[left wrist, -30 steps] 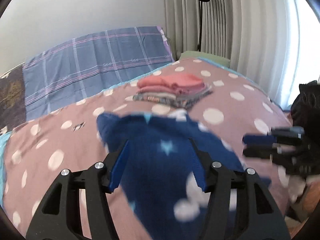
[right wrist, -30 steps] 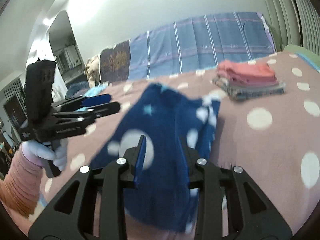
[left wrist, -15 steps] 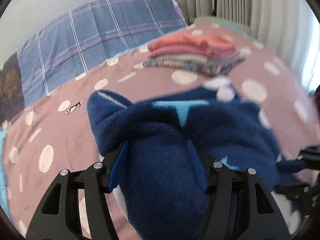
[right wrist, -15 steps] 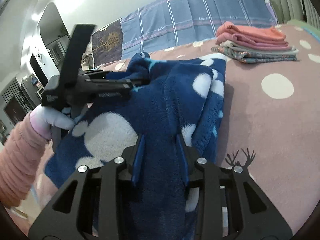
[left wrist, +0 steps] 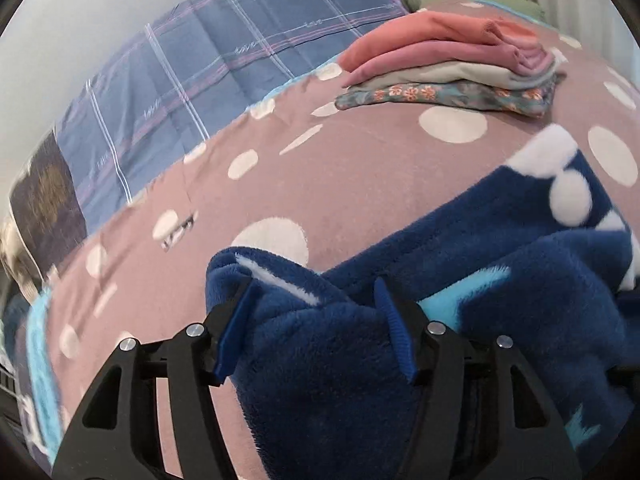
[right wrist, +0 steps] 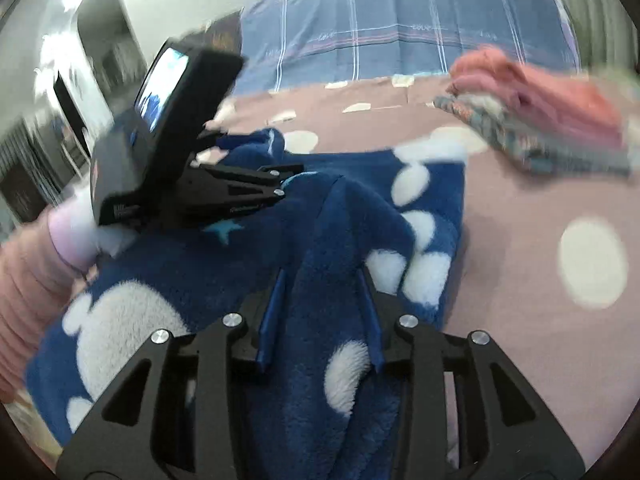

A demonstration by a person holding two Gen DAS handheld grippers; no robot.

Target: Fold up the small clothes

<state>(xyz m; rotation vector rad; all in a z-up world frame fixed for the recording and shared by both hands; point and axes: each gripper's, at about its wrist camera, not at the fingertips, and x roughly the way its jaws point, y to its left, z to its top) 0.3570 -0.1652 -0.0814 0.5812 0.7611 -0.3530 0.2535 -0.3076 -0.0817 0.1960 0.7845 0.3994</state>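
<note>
A dark blue fleece garment [left wrist: 500, 280] with white spots and light blue stars lies on the pink spotted bedspread [left wrist: 360, 168]. My left gripper [left wrist: 316, 312] is shut on a bunched fold of it near its left corner. My right gripper [right wrist: 322, 292] is shut on another raised fold of the same garment [right wrist: 352, 220]. In the right wrist view the left gripper [right wrist: 280, 184] lies low over the garment's far left part, held by a hand in a pink sleeve.
A stack of folded clothes [left wrist: 452, 68], pink on top and floral at the bottom, sits at the far right of the bed; it also shows in the right wrist view [right wrist: 540, 120]. A blue plaid pillow [left wrist: 224, 60] lies behind. Curtains hang at the far right.
Both grippers have carried the blue garment down onto the bed and forward toward the folded stack. The garment now lies spread on the bedspread instead of hanging.
</note>
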